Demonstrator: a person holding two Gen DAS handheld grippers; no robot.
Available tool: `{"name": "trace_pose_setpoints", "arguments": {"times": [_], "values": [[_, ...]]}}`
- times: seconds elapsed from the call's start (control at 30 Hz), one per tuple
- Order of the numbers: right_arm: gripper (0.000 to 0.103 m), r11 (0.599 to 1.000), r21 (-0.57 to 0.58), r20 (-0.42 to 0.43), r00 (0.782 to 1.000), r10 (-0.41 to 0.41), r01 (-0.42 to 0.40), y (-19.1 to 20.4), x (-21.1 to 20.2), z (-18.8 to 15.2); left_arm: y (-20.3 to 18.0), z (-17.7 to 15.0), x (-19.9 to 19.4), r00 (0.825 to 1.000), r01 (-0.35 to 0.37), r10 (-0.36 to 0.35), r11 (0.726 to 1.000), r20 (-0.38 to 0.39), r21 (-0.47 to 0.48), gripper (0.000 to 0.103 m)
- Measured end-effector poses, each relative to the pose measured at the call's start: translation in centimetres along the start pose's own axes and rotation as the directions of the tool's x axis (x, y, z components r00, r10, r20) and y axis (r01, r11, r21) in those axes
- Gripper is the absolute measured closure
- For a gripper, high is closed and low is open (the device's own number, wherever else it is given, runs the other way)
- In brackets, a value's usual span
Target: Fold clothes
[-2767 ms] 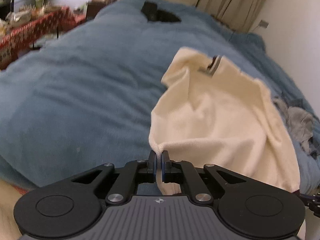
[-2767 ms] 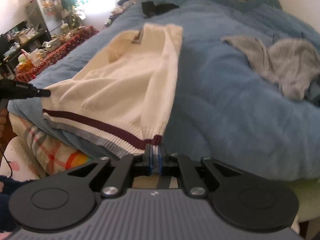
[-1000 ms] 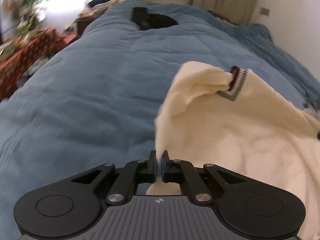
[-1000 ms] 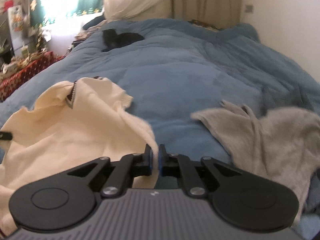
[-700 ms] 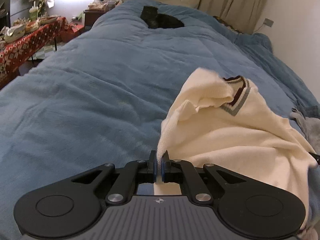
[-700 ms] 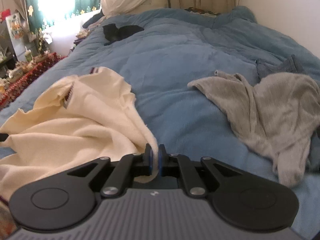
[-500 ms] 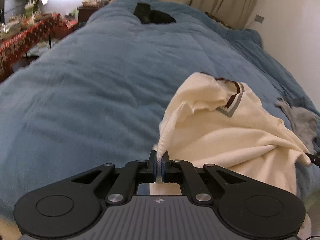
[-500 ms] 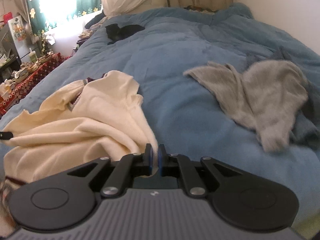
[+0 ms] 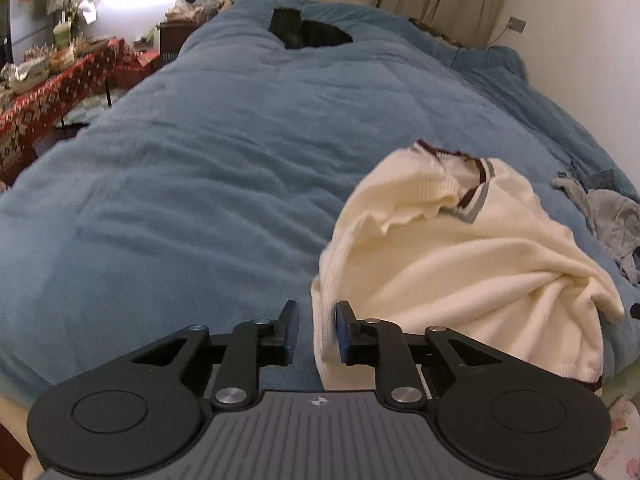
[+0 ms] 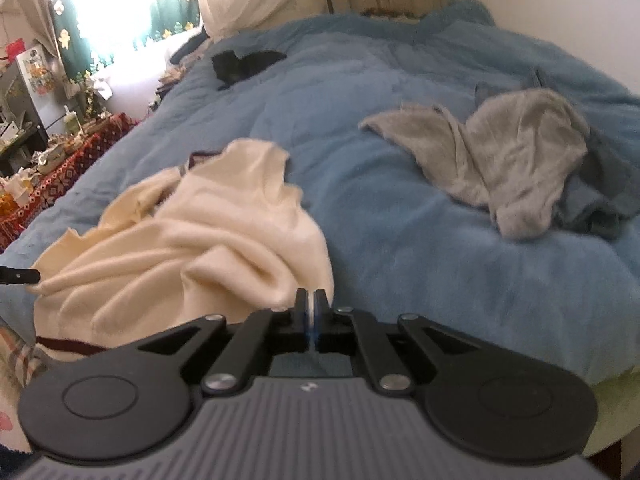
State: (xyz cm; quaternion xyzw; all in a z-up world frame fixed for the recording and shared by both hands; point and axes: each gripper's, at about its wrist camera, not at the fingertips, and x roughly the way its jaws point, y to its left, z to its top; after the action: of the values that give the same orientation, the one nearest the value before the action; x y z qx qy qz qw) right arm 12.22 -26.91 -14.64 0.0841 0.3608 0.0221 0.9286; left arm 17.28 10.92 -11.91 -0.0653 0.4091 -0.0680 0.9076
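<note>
A cream knit sweater (image 9: pixel 460 260) with maroon and grey trim lies bunched on the blue duvet (image 9: pixel 200 160), its V-neck away from me. My left gripper (image 9: pixel 316 322) is open at the sweater's near left edge; a strip of cream cloth hangs loose between the spread fingers. In the right wrist view the sweater (image 10: pixel 200 240) is heaped to the left, its striped hem drooping over the bed's near edge. My right gripper (image 10: pixel 310 304) is shut on the sweater's near right edge, with a thin sliver of cream cloth showing between the pads.
A crumpled grey garment (image 10: pixel 512 160) lies to the right on the duvet (image 10: pixel 400 220), partly over a dark blue one (image 10: pixel 600 192). A black item (image 9: pixel 308 34) sits near the far end. A cluttered table with a red patterned cloth (image 9: pixel 48 92) stands left of the bed; a wall runs along the right.
My left gripper has opened and let go of the sweater's edge. The sweater has sunk from being held up into a heap on the duvet. The right gripper stays shut on it.
</note>
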Motion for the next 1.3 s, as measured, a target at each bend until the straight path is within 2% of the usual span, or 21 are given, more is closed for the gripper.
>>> {"name": "trace_pose_setpoints", "arguments": {"times": [0.1,0.17,0.23,0.3,0.47,0.6,0.7,0.9,0.97,1.0,1.07,1.1,1.13,1.2,1.3], "values": [[0.092,1.000,-0.024,0.016,1.000,0.009,-0.009,0.2,0.4,1.7,-0.7,1.5,-0.2,1.000,0.007,-0.008,0.999,0.022,0.038,0.078],[0.092,0.999,-0.034,0.015,1.000,0.027,-0.026,0.4,1.0,3.0,-1.6,2.7,0.0,0.999,0.017,-0.020,0.997,0.036,0.071,0.073],[0.088,0.997,-0.054,0.014,0.999,0.048,-0.047,0.8,1.8,4.4,-2.6,3.8,0.4,0.998,0.035,-0.040,0.994,0.046,0.107,0.067],[0.079,0.996,-0.074,0.016,0.998,0.059,-0.057,1.4,2.8,5.5,-4.2,5.0,1.3,0.996,0.065,-0.073,0.985,0.044,0.161,0.067],[0.074,0.989,-0.122,0.020,0.996,0.082,-0.079,2.8,5.5,8.3,-8.2,7.3,5.3,0.987,0.153,-0.160,0.951,0.006,0.270,0.061],[0.073,0.986,-0.136,0.005,0.995,0.103,-0.101,3.4,8.0,9.8,-10.5,8.2,9.0,0.986,0.163,-0.162,0.938,-0.028,0.305,0.061],[0.069,0.984,-0.137,-0.019,0.993,0.116,-0.117,3.7,10.0,10.3,-11.7,8.3,11.2,0.990,0.143,-0.138,0.928,-0.038,0.344,0.061],[0.066,0.983,-0.133,-0.058,0.992,0.116,-0.123,3.6,13.2,10.9,-11.9,8.4,14.1,0.990,0.137,-0.116,0.925,-0.081,0.354,0.061],[0.065,0.984,-0.134,-0.065,0.991,0.114,-0.121,3.5,14.3,11.2,-11.5,8.6,14.8,0.991,0.130,-0.107,0.933,-0.085,0.336,0.067],[0.065,0.983,-0.134,-0.068,0.991,0.114,-0.122,3.5,14.7,11.4,-11.3,8.7,15.0,0.991,0.127,-0.105,0.937,-0.086,0.325,0.075],[0.065,0.981,-0.133,-0.081,0.988,0.133,-0.143,3.4,15.5,11.9,-10.7,9.1,15.3,0.991,0.128,-0.109,0.947,-0.082,0.294,0.079],[0.065,0.980,-0.127,-0.087,0.986,0.141,-0.152,3.4,16.0,12.2,-10.3,9.3,15.5,0.991,0.130,-0.112,0.953,-0.079,0.275,0.088],[0.064,0.981,-0.121,-0.089,0.986,0.143,-0.154,3.4,16.5,12.5,-10.0,9.5,15.5,0.991,0.127,-0.112,0.957,-0.071,0.260,0.091],[0.056,0.982,-0.114,-0.091,0.986,0.138,-0.148,3.4,17.6,13.3,-9.2,9.9,15.2,0.994,0.104,-0.098,0.965,-0.038,0.242,0.094],[0.049,0.983,-0.131,-0.086,0.990,0.116,-0.127,3.5,19.2,14.6,-8.2,10.6,14.9,0.998,0.064,-0.065,0.972,0.001,0.228,0.094]]}}
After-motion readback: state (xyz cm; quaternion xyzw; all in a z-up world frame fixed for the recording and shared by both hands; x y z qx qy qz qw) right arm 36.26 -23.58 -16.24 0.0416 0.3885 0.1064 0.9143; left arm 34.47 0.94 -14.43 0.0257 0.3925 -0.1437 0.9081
